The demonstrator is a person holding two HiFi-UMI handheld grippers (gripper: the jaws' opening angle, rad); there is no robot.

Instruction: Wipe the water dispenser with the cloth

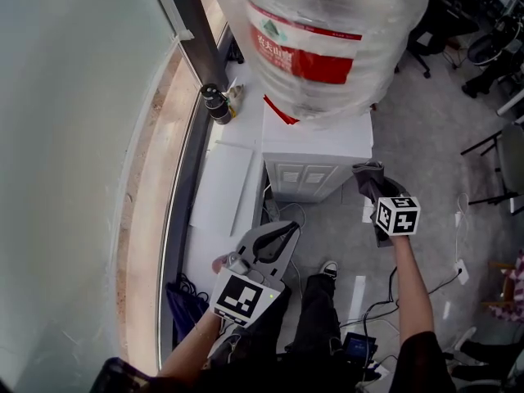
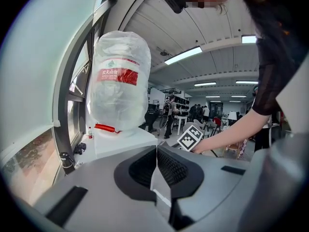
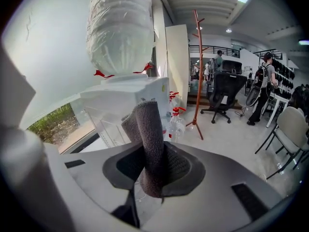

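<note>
- The dark grey terry cloth point(image 3: 147, 139) stands folded and upright between the jaws of the right gripper point(image 3: 149, 162), which are clamped on its lower part. Its top rises free above them.
- In the head view the cloth sits just off the front right corner of the one white box-shaped water dispenser point(image 1: 315, 150). I cannot tell if the two touch.
- One large clear plastic water bottle with a red label point(image 1: 319, 31), wrapped in film, stands inverted on the dispenser.
- The right forearm is bare and reaches straight forward from a dark sleeve, with the gripper's marker cube facing up.
- The left gripper point(image 1: 282, 237) is held lower and nearer the body on a bent arm. It points at the dispenser but stays apart from it, with jaws pressed together on nothing.
- A small dark bottle point(image 1: 217, 103) stands on the white window ledge point(image 1: 221, 187) left of the dispenser.
- In the right gripper view, at least two clear red-capped bottles point(image 3: 175, 122) stand on the floor beside the dispenser.
- Behind them are one reddish wooden coat stand point(image 3: 197, 71) and one black office chair point(image 3: 224, 93).
</note>
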